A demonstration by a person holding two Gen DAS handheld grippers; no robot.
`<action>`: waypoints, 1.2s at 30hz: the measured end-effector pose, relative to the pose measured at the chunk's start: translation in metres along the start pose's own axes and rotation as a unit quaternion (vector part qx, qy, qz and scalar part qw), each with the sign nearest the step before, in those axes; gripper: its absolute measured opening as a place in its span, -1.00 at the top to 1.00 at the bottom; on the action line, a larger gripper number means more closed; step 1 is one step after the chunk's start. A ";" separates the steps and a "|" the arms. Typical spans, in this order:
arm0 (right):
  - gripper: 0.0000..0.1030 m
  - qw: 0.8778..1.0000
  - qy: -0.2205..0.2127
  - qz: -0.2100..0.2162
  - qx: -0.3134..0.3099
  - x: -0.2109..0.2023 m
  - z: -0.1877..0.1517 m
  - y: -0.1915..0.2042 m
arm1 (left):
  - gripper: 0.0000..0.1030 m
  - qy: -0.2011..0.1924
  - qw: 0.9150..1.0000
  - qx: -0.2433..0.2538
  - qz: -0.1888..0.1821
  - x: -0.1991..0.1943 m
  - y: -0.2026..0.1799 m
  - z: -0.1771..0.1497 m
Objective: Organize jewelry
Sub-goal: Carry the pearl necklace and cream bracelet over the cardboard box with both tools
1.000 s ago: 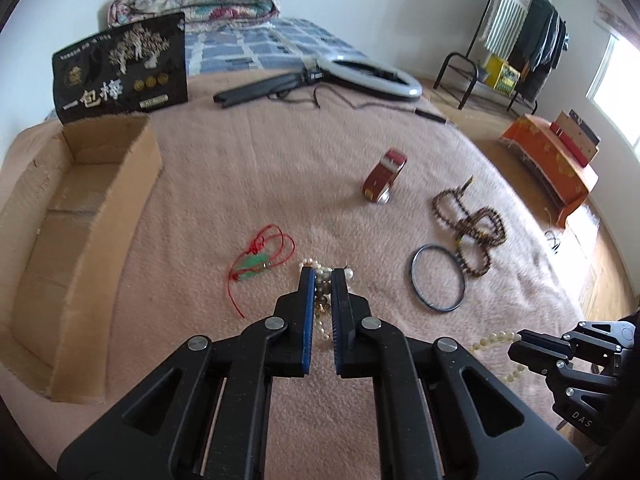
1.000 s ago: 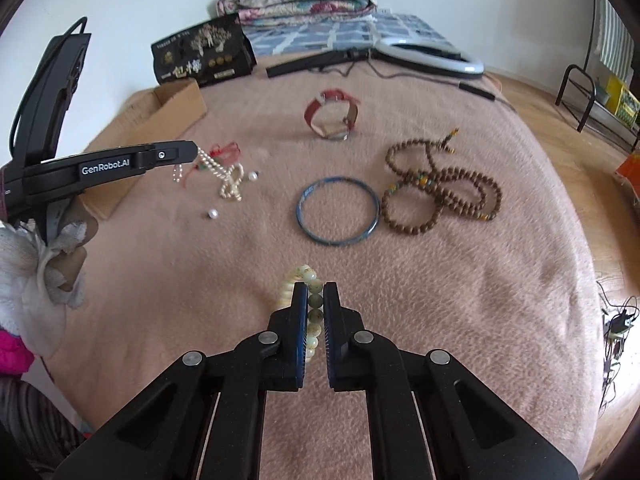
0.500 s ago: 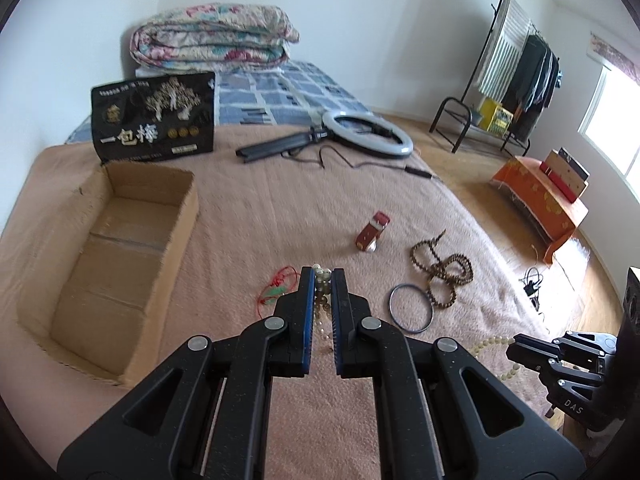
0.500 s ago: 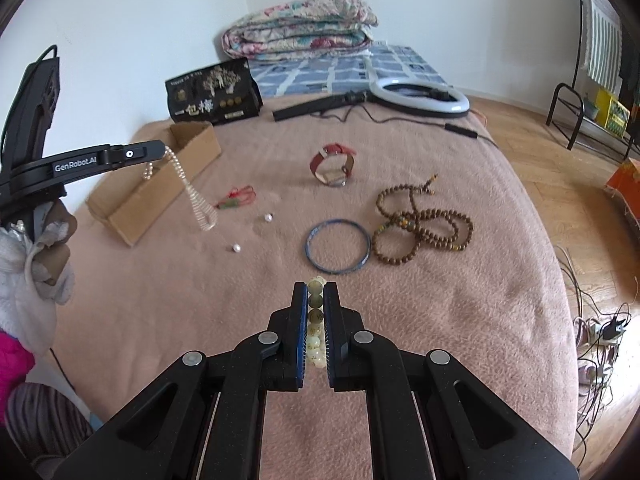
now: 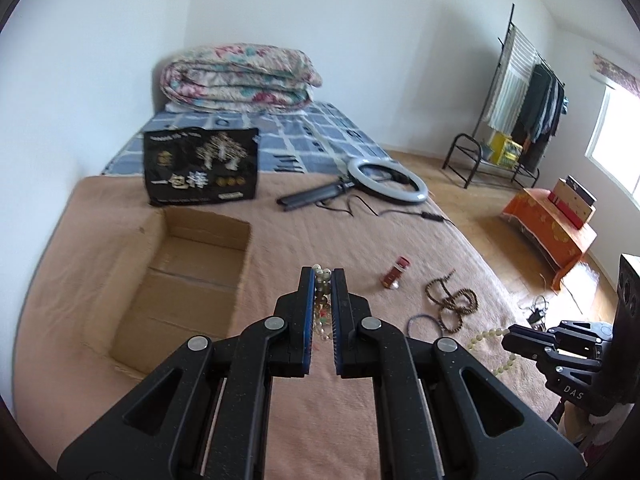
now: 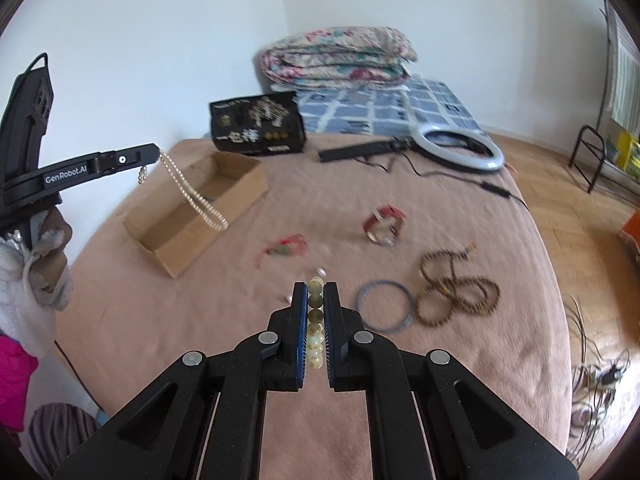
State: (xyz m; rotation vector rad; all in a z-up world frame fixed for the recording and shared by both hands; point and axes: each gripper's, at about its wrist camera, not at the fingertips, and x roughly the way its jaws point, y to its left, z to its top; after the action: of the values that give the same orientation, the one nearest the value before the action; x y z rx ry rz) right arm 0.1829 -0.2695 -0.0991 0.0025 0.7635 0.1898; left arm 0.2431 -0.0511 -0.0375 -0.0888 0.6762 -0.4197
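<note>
My left gripper point(image 5: 322, 276) is shut on a pearl necklace point(image 5: 322, 304); in the right wrist view the necklace point(image 6: 192, 196) hangs from it above the open cardboard box point(image 6: 240, 200), which also shows in the left wrist view point(image 5: 188, 280). My right gripper point(image 6: 316, 290) is shut on a pale green bead bracelet point(image 6: 315, 320), held above the bed; the bracelet also shows in the left wrist view point(image 5: 492, 344). On the brown blanket lie a red cord point(image 6: 284, 249), a red watch point(image 6: 384, 226), a blue bangle point(image 6: 385, 310), a brown bead necklace point(image 6: 456, 292) and loose pearls point(image 6: 321, 271).
A black bag point(image 5: 200, 170) stands behind the box. A ring light with stand point(image 5: 384, 182) lies at the back of the blanket, with a folded quilt point(image 5: 240, 80) beyond. A clothes rack point(image 5: 520, 104) and an orange stool point(image 5: 556, 220) stand on the floor to the right.
Both grippers have risen from the blanket with their jewelry. The left one has carried the pearl necklace left, over the cardboard box. Loose pearls stayed on the blanket.
</note>
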 end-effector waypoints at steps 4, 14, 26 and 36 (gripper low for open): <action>0.88 1.000 -0.008 0.019 -0.015 0.005 0.020 0.017 | 0.89 -0.010 1.000 -0.007 0.016 -0.012 0.020 0.005; 0.88 0.997 -0.019 0.057 -0.047 0.031 0.066 0.066 | 0.90 -0.023 0.998 -0.027 0.052 -0.028 0.071 0.013; 0.88 0.995 -0.006 0.083 -0.054 0.096 0.097 0.108 | 0.90 -0.005 0.995 -0.046 0.088 -0.008 0.124 0.008; 0.88 0.993 0.016 0.104 -0.051 0.138 0.100 0.134 | 0.89 0.016 0.993 -0.069 0.098 0.018 0.157 -0.006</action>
State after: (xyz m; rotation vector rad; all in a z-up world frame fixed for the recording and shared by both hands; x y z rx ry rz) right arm 0.3264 -0.1070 -0.1115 -0.0178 0.7843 0.4272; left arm 0.3069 0.0847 -0.0863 -0.1451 0.7379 -0.1859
